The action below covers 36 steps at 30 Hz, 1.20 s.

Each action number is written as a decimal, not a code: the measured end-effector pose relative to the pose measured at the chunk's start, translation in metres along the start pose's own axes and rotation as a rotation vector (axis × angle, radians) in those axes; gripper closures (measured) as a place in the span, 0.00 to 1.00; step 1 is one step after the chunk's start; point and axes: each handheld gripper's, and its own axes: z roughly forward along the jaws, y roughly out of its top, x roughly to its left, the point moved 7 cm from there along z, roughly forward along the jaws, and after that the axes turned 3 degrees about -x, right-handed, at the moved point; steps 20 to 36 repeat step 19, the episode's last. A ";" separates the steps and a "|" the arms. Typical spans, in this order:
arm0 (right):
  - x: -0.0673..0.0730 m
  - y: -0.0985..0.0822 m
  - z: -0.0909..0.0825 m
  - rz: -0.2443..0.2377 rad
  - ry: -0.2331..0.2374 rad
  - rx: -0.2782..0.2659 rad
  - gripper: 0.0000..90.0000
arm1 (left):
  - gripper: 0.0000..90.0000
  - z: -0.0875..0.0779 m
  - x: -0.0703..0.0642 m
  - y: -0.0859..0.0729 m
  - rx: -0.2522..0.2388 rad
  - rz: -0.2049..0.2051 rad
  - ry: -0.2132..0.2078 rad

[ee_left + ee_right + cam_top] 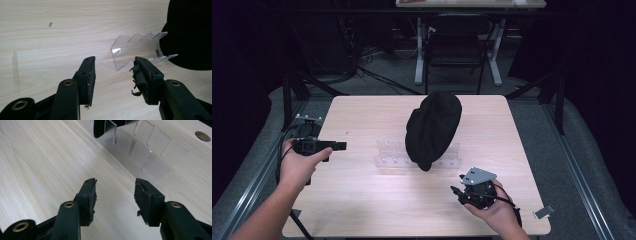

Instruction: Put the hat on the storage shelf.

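Both grippers hover over the pale wooden desk with their jaws spread apart and nothing between them. Taking the clear plastic rack at the middle of the desk as the landmark, the left gripper sits to its left, held in the person's left hand near the desk's left edge, jaws pointing toward the rack. The right gripper is in front of the rack's right end, on the person's side, held in the right hand with a grey plate on top. A black hat rests on the rack, covering its middle and right part and draping over its near edge. In the left gripper view, the rack's slotted end lies just beyond the jaw tips, with the hat beside it.
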 end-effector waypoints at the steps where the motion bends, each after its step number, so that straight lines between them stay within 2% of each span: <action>1: 0.000 -0.003 -0.001 -0.002 -0.002 -0.001 0.58 | 0.59 0.003 0.002 -0.007 -0.006 0.008 0.004; 8: 0.001 -0.010 0.000 -0.005 0.002 -0.004 0.58 | 0.59 0.011 0.006 -0.028 -0.006 0.029 0.010; 11: -0.001 -0.014 0.000 0.000 -0.017 -0.019 0.58 | 0.58 0.017 0.005 -0.041 -0.014 0.028 -0.003; 14: -0.003 -0.015 0.001 0.002 -0.019 -0.023 0.57 | 0.58 0.020 0.006 -0.048 -0.029 0.011 -0.018; 16: -0.007 -0.017 0.000 0.009 -0.040 -0.034 0.56 | 0.57 0.026 0.009 -0.063 -0.031 -0.006 -0.046; 18: -0.012 -0.016 -0.001 0.022 -0.048 -0.052 0.55 | 0.56 0.029 0.011 -0.070 -0.060 -0.031 -0.062; 19: -0.015 -0.014 -0.003 0.038 -0.048 -0.065 0.55 | 0.56 0.029 0.011 -0.070 -0.060 -0.031 -0.062; 36: -0.015 -0.014 -0.003 0.038 -0.048 -0.065 0.55 | 0.56 0.029 0.011 -0.070 -0.060 -0.031 -0.062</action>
